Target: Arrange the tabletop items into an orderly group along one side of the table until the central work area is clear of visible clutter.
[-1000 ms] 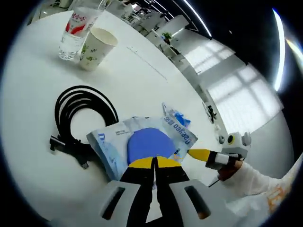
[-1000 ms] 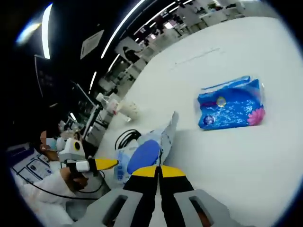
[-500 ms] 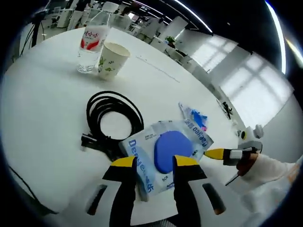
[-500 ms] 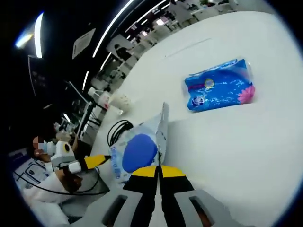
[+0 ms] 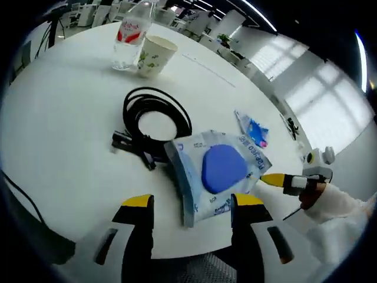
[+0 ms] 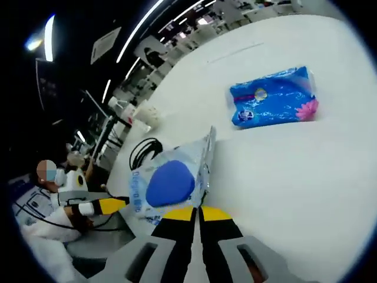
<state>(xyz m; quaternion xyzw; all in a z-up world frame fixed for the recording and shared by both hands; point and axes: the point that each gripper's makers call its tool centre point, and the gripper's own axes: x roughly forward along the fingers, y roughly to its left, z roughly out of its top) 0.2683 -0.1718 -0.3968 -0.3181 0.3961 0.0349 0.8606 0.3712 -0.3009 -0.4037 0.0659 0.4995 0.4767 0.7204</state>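
Left claw (image 5: 191,206) now wide, off wipes pack (image 5: 219,171).

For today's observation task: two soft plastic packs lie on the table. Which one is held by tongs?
The pale pack with the blue oval; the right tongs pinch its edge. The bright blue pack lies apart, untouched.

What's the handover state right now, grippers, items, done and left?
Left gripper: open, clear of the wipes pack.
Right gripper: shut on the wipes pack's edge, pack lying on the table.
Black cable coil lies beside the pack; water bottle and paper cup stand together at the far side; blue tissue pack lies apart.
Done: nothing clearly grouped yet.
Left: gather pack, cable and tissues along one side.
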